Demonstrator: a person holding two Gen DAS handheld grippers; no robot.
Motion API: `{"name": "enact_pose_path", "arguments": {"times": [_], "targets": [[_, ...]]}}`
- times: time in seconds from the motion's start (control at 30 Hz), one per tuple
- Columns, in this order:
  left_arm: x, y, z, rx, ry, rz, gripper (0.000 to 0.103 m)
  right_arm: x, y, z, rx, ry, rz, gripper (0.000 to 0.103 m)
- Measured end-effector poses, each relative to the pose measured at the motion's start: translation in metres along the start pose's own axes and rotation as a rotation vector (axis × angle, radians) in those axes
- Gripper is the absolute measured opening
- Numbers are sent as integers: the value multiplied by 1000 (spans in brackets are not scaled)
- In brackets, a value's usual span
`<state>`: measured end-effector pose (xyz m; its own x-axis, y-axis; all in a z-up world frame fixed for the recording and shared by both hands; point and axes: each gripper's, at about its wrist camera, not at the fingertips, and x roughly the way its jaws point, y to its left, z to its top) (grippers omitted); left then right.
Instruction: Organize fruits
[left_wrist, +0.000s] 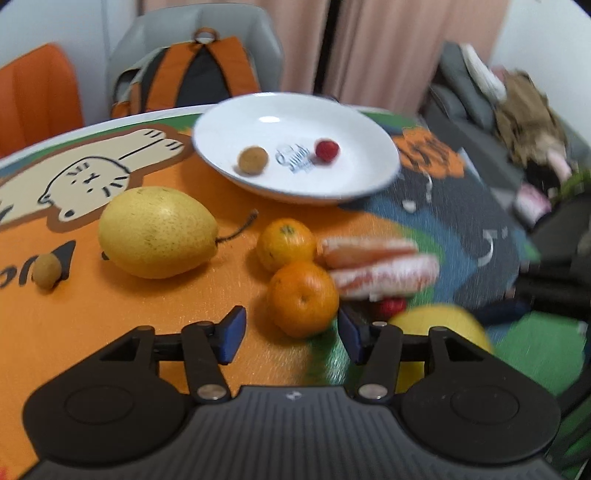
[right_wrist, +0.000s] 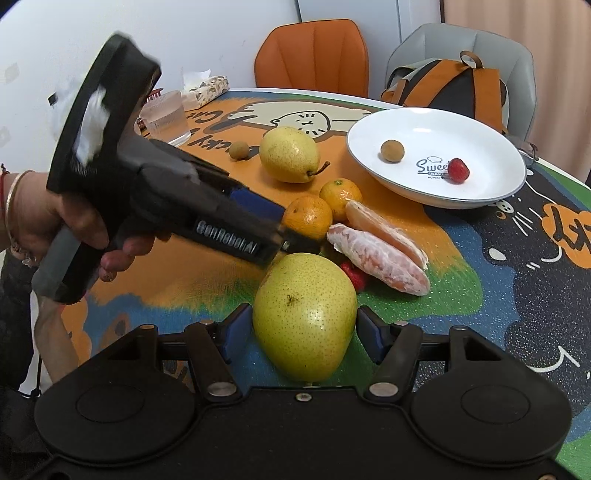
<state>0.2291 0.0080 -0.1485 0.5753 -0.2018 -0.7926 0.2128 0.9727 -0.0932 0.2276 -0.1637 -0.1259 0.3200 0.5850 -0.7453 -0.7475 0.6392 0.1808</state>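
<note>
- The near pear (right_wrist: 304, 319) lies on the table between the blue pads of the right gripper (right_wrist: 304, 332); the jaws are spread wide and bracket the fruit, and whether the pads touch its skin cannot be told.
- Just beyond it lie 2 peeled citrus segments (right_wrist: 380, 245), touching each other, with a small red fruit (right_wrist: 354, 275) tucked between the pear and the segments.
- 2 oranges (left_wrist: 295, 273) sit touching each other, hard against the left end of the segments.
- The left gripper (left_wrist: 291, 334) has its jaws spread wide with nothing held; the nearer orange sits just ahead of the gap, toward the right pad (left_wrist: 351, 338).
- A second pear (left_wrist: 157, 230) lies on its side left of the oranges, stem pointing toward them, with open cloth between.
- 1 longan (left_wrist: 46, 269) sits alone left of that pear.
- The white plate (left_wrist: 354, 122) stands behind the fruit cluster near the far table edge, holding 1 longan (left_wrist: 253, 159) and 1 red fruit (left_wrist: 327, 150), well apart.
- Bare orange tablecloth (left_wrist: 92, 332) lies open left of the left gripper.
- Across the table stand a glass (right_wrist: 166, 118), a tissue pack (right_wrist: 205, 88) and 2 chairs, the grey chair (right_wrist: 461, 40) holding a backpack (right_wrist: 450, 85).
</note>
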Motion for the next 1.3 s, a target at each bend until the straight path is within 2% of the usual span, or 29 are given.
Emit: {"name": "enact_pose_path", "arguments": {"times": [0.43, 0.63, 1.3], "targets": [[5, -6, 4, 97, -45, -2, 51, -3, -2, -2, 9, -3, -13, 61], [9, -12, 4, 150, -35, 15, 41, -6, -5, -4, 17, 1, -12, 61], [0, -18, 1, 118, -52, 15, 39, -7, -12, -4, 17, 8, -16, 61]]}}
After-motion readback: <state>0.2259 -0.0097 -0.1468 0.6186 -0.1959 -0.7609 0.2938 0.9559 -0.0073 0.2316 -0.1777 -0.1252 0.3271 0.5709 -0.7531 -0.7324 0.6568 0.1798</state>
